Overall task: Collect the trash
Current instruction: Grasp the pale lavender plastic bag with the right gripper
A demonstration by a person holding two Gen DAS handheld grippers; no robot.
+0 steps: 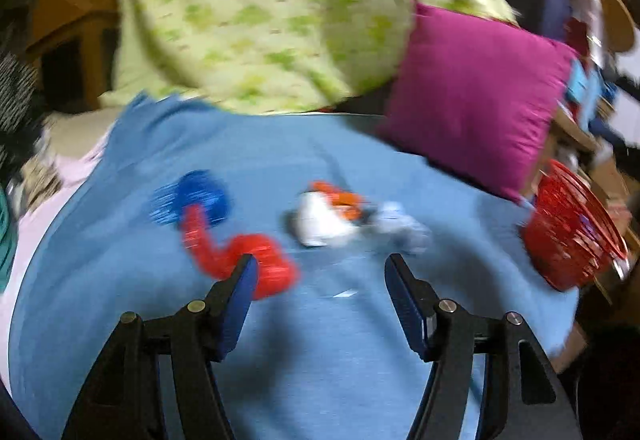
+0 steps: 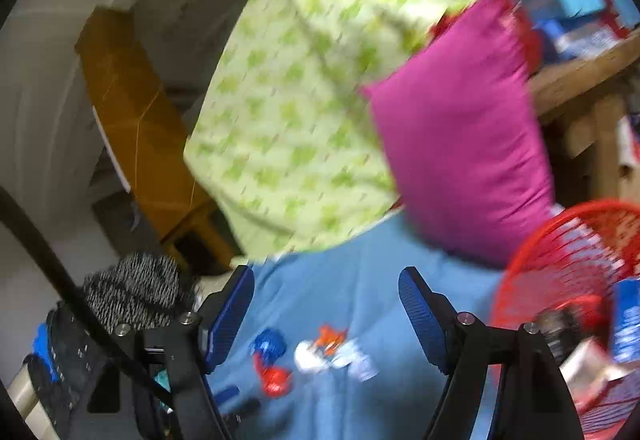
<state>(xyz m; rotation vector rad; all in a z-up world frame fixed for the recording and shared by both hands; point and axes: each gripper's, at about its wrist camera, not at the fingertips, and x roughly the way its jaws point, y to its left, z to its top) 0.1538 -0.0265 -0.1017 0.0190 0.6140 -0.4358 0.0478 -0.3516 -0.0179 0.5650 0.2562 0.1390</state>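
Several pieces of trash lie on a blue sheet [image 1: 304,360]: a blue crumpled wrapper [image 1: 192,199], a red wrapper [image 1: 244,260], a white and orange wrapper [image 1: 324,215] and a pale crumpled paper [image 1: 404,226]. My left gripper [image 1: 320,268] hovers open just in front of them, its left finger overlapping the red wrapper in the picture, with nothing between the pads. A red wire basket [image 1: 572,232] stands at the sheet's right edge. In the right wrist view my right gripper [image 2: 326,280] is open and empty, the blue wrapper [image 2: 270,346] and red wrapper [image 2: 276,380] low between its fingers, the basket [image 2: 560,272] to its right.
A magenta cushion [image 1: 476,99] and a green-patterned pillow [image 1: 272,15] lean at the back of the sheet. Wooden furniture [image 2: 584,79] with clutter stands behind the basket. A speckled grey-black fabric [image 2: 136,292] is at the lower left of the right wrist view. Both views are motion-blurred.
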